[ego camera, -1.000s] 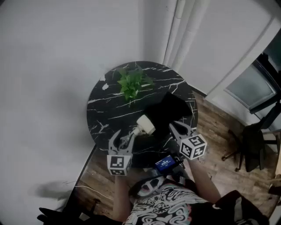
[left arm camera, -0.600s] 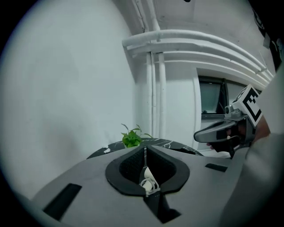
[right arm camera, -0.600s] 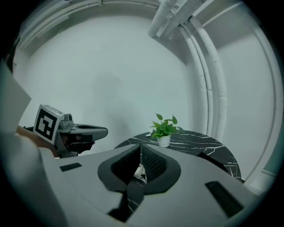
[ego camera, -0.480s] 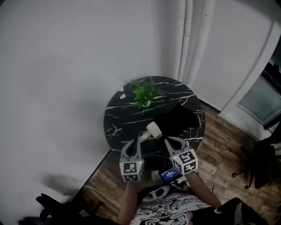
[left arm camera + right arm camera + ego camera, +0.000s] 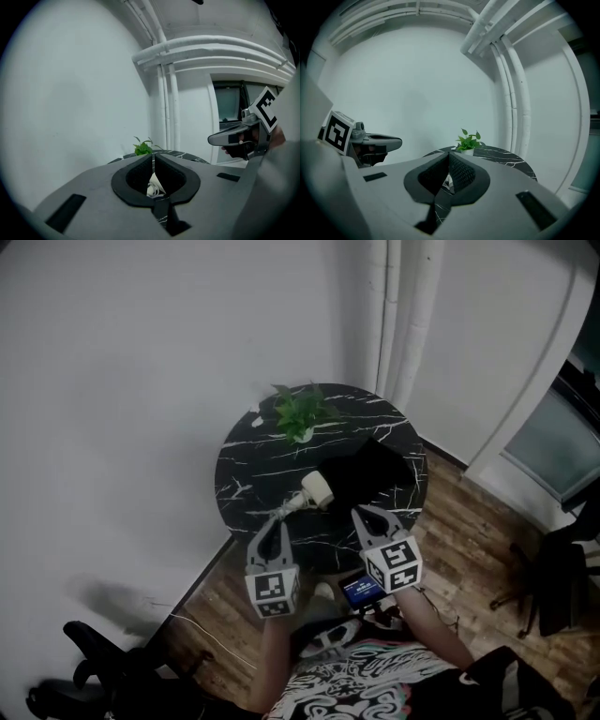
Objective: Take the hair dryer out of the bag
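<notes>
Though the black bag (image 5: 373, 468) nearly merges with the dark marble table (image 5: 234, 486) and its outline is hard to trace, the white hair dryer (image 5: 317, 487) lies plainly outside, just beside it. The left gripper (image 5: 272, 529) and right gripper (image 5: 364, 515) hover near the table's front edge, jaws together, empty. A potted plant (image 5: 302, 411) stands at the far side.

Head view looks steeply down on the surface (image 5: 244, 491); both gripper views look low across it toward the plant (image 5: 302, 412).

Grey left gripper (image 5: 278, 522), right gripper (image 5: 362, 513); swirl-print shirt (image 5: 361, 682)
</notes>
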